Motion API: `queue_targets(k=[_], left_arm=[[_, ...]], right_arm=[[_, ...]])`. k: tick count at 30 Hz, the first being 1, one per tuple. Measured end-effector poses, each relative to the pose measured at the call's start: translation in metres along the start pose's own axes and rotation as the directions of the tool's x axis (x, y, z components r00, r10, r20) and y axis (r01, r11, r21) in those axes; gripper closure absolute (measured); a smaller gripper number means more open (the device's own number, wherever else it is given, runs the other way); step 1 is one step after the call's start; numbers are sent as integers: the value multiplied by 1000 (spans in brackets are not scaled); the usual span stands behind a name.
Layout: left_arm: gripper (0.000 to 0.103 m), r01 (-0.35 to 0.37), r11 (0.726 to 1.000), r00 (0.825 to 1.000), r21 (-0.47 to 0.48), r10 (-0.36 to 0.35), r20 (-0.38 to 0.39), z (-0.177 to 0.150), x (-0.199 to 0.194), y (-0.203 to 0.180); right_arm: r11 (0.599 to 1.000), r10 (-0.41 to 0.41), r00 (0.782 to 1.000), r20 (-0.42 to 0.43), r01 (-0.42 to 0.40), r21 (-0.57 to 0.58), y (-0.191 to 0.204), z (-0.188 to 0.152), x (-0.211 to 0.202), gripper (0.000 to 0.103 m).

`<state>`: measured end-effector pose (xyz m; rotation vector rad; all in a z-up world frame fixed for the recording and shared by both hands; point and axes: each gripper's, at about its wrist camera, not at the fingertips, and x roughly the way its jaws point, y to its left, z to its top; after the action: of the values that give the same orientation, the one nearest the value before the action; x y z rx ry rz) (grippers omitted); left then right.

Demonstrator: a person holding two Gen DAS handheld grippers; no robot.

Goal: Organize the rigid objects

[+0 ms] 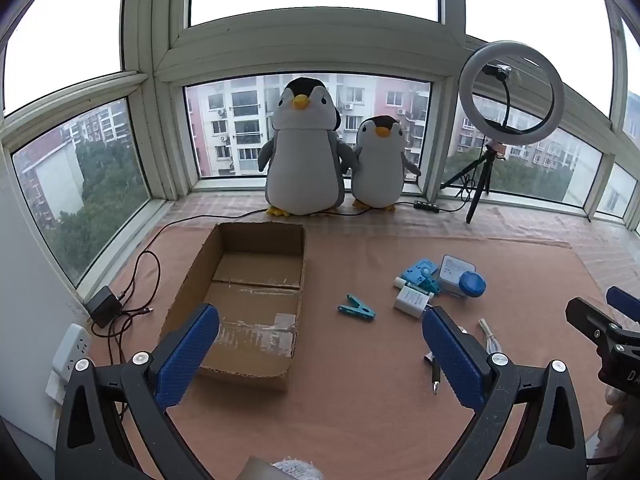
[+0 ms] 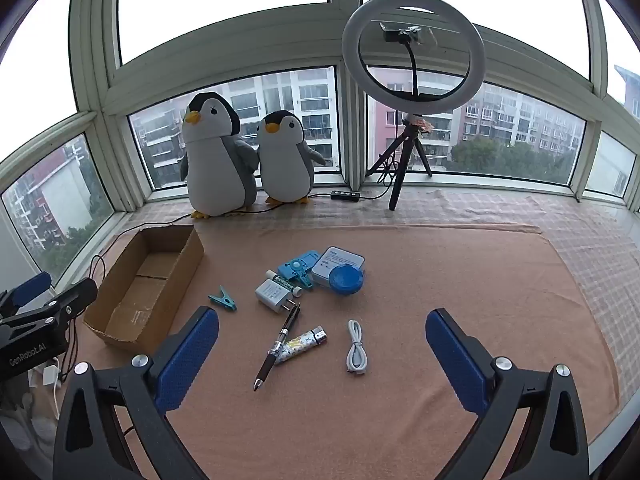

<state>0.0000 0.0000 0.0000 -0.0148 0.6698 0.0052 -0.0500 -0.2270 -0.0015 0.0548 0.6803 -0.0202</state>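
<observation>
Both hand-held grippers hang above a bench covered with a peach-coloured cloth, tilted downward, and neither holds anything. The left hand-held gripper has its blue pads spread wide over the near end of an open cardboard box, which lies empty on the left part of the cloth. The right hand-held gripper is likewise spread wide, with nothing between its pads. Below it lie a dark pen, a small patterned lighter touching the pen, and a coiled white cable just to their right. Farther back sits a cluster: a white charger plug, a lip balm tube resting across it, a light blue plastic piece, a white square box and a round blue case leaning on that box. A teal clothes peg lies apart, between the cluster and the cardboard box. Two plush penguins and a ring light on a tripod stand by the window. At the far left, a black adapter with cables lies beside a white power strip.
</observation>
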Motion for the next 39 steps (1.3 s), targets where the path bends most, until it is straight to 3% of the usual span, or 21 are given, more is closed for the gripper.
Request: queue_targets(k=[39], left_arm=[[0, 15, 1000, 1000, 13, -15, 6, 4, -2, -3]], right_arm=[[1000, 2, 1000, 1, -2, -4, 2, 0, 1, 1]])
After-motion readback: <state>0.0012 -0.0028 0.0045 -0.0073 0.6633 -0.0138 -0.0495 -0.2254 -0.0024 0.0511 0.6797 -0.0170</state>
